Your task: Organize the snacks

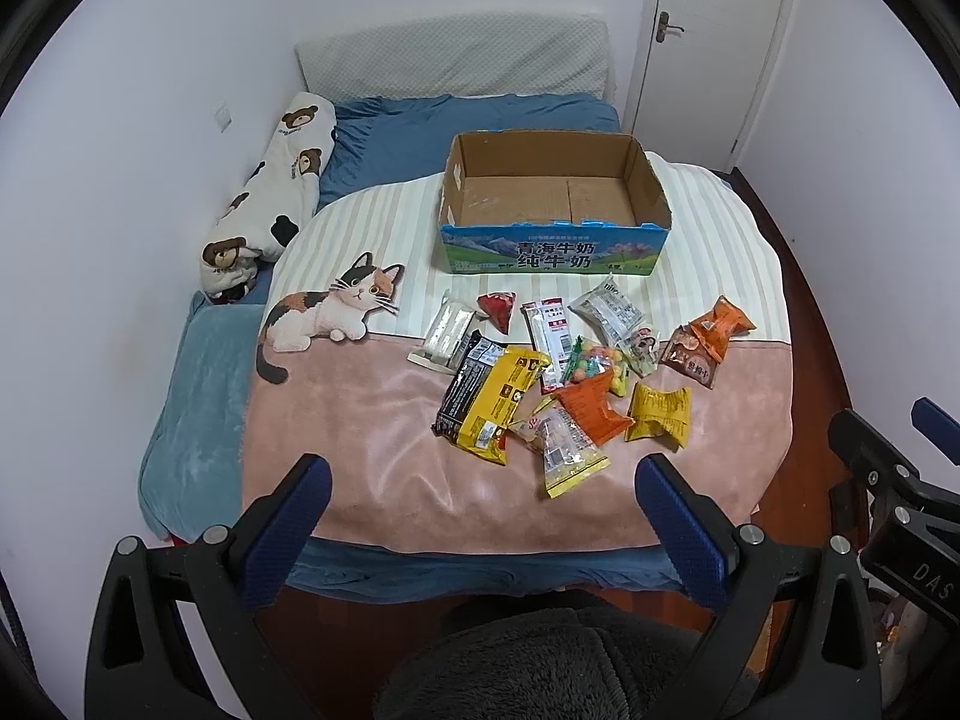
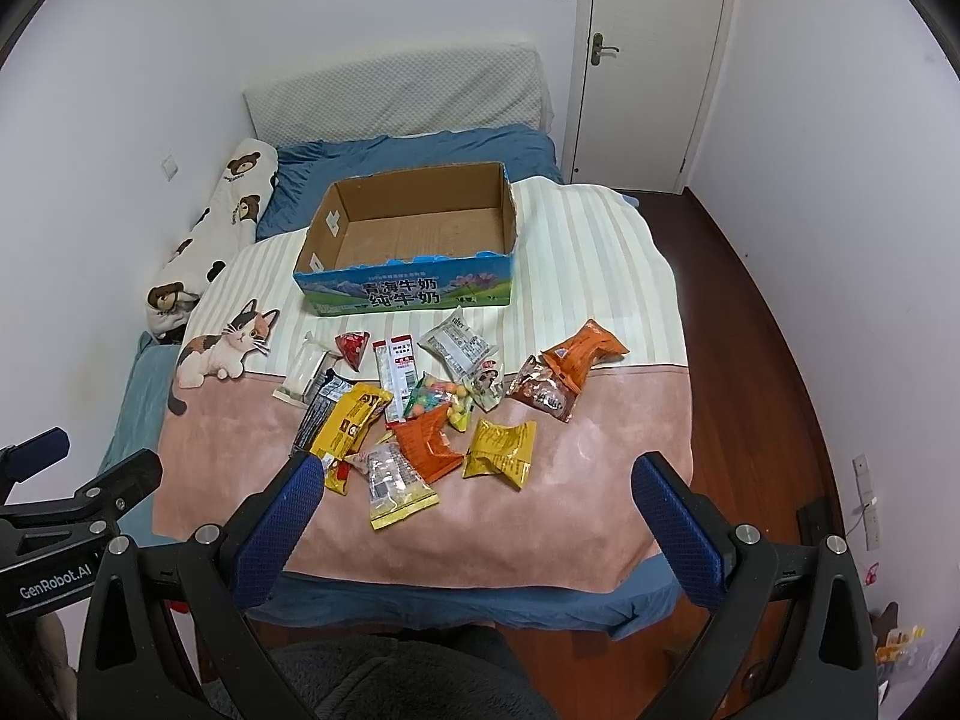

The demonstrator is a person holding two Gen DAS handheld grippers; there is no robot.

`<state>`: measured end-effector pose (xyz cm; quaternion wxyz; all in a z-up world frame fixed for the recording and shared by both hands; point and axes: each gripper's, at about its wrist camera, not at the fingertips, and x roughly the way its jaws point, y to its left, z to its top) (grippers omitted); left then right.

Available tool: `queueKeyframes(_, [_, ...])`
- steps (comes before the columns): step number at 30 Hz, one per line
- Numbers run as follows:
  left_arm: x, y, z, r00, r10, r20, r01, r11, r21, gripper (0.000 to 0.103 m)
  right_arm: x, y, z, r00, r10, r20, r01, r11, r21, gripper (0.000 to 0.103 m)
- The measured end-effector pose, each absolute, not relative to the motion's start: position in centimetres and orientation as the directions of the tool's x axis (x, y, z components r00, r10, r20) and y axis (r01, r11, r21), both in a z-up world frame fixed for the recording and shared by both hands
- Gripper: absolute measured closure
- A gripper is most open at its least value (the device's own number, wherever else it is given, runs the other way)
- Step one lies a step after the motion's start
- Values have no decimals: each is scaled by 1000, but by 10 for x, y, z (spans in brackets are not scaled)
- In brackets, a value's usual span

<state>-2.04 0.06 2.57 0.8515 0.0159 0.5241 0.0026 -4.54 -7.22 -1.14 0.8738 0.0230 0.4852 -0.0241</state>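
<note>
Several snack packets lie scattered on the pink part of the blanket (image 1: 372, 420): a yellow bag (image 1: 501, 405), an orange packet (image 1: 594, 411), a yellow packet (image 1: 657, 417), a clear packet with a yellow edge (image 2: 396, 483) and another orange packet (image 2: 585, 354). Behind them stands an open cardboard box (image 1: 552, 258) with a blue printed front, with nothing inside. My left gripper (image 1: 483, 486) is open, held above the bed's near edge. My right gripper (image 2: 480, 486) is open too, over the nearest packets. Neither touches anything.
The bed has a blue sheet (image 1: 396, 138), a bear-print pillow (image 1: 270, 192) at the left wall and a grey headboard cushion (image 1: 456, 54). A white door (image 2: 648, 60) and wooden floor (image 2: 768, 360) lie to the right. A dark fuzzy garment (image 1: 540, 660) sits below the grippers.
</note>
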Motion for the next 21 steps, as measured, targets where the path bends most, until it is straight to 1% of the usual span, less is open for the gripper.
queueKeyframes(16, [-18, -2, 26, 451, 12, -892, 14, 1000, 21, 0, -36, -74, -9, 526, -13, -850, 66, 997, 26, 0])
queueKeyframes(21, [-10, 3, 18, 456, 28, -890, -13, 1000, 25, 0, -28, -76, -25, 510, 0, -860, 77, 996, 45, 0])
